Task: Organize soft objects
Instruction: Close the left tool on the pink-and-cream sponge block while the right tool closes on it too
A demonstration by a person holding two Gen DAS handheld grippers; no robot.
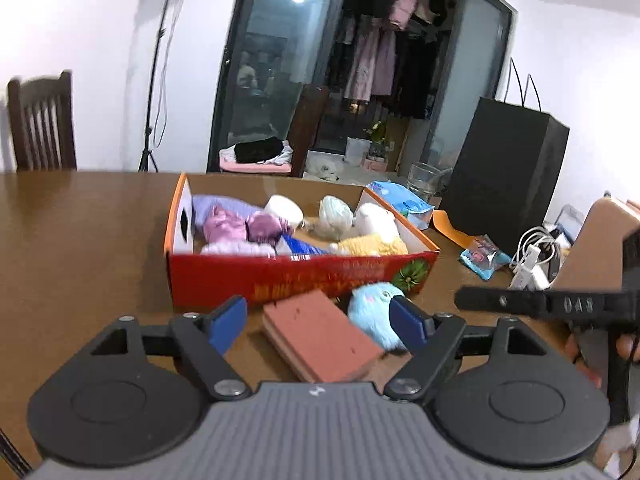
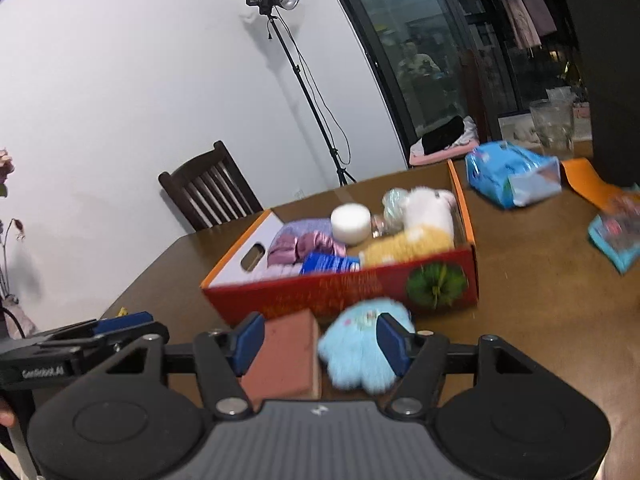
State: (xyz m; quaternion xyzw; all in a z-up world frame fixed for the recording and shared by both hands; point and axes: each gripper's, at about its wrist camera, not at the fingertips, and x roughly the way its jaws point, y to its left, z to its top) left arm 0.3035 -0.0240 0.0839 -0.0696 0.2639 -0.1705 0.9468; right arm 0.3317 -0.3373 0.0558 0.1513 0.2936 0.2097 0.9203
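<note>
A red and orange cardboard box (image 1: 304, 276) (image 2: 352, 292) stands on the brown table, holding several soft things: purple cloths, a white roll, a yellow plush and a white plush. A pink sponge block (image 1: 320, 340) (image 2: 284, 356) and a light blue plush (image 1: 374, 312) (image 2: 360, 352) lie on the table in front of the box. My left gripper (image 1: 320, 326) is open, its fingers on either side of the sponge and plush. My right gripper (image 2: 320, 344) is open too, above the same two things. The right gripper's body also shows in the left wrist view (image 1: 552, 304).
A blue tissue pack (image 1: 404, 204) (image 2: 512, 176), a glass (image 1: 426, 180), a black bag (image 1: 504, 176), a small blue packet (image 1: 482, 258) and white cables (image 1: 532, 260) lie right of the box. A dark wooden chair (image 2: 212, 188) stands at the far table edge.
</note>
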